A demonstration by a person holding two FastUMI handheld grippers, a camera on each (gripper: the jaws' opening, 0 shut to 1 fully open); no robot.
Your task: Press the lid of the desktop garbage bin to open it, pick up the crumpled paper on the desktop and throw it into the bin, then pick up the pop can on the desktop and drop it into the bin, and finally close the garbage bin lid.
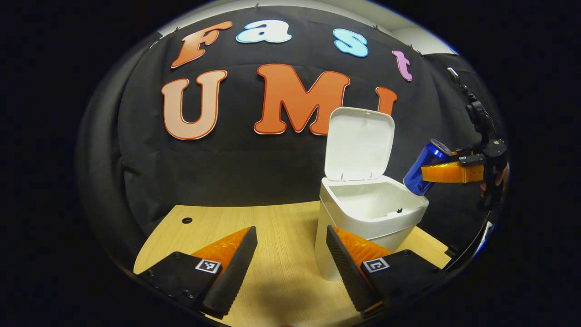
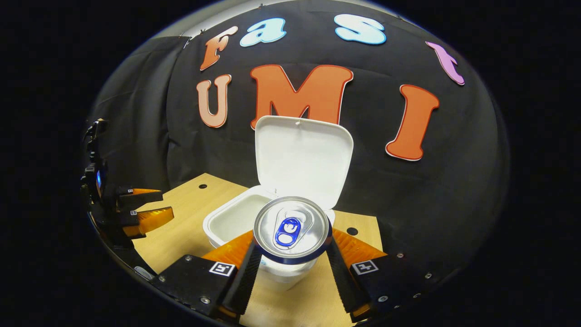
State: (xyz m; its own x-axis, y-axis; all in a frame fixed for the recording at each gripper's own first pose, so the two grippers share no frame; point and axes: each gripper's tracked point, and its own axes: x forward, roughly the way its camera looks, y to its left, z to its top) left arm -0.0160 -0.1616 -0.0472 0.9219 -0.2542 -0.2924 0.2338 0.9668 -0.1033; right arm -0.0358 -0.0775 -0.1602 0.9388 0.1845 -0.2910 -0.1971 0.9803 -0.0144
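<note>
Desktop (image 1: 281, 227): wooden surface carrying the bin. Bare wood is visible to the bin's left in the left gripper view. No crumpled paper is visible on it, so the paper step is judged complete.

Garbage bin (image 1: 363, 227): white, upright on the desktop. The opening faces up and the visible part of the interior looks bare.

Lid (image 1: 358, 143): raised, standing near upright at the back edge of the opening. It acts as a rear wall for the drop. The front and side rims are unobstructed.

Pop can (image 1: 424, 168): blue, held off the desktop, just beside and above the bin's rim on the side away from the left gripper. Its long axis is tilted, top end raised and pointing along the fingers toward the camera in the right gripper view (image 2: 292, 229).

Right gripper (image 2: 292, 263): clamped on the pop can, one finger on each side of the can body. It is the nearer gripper to the opening. In its own view the opening lies directly behind and below the can.

Left gripper (image 1: 290, 268): fingers apart, holding nothing, low over the desktop in front of the bin.

Coming move, judged: carry the can a little farther over the opening, short of the lid, then release.

Risk, judged: a tilted can may strike the near rim.
</note>
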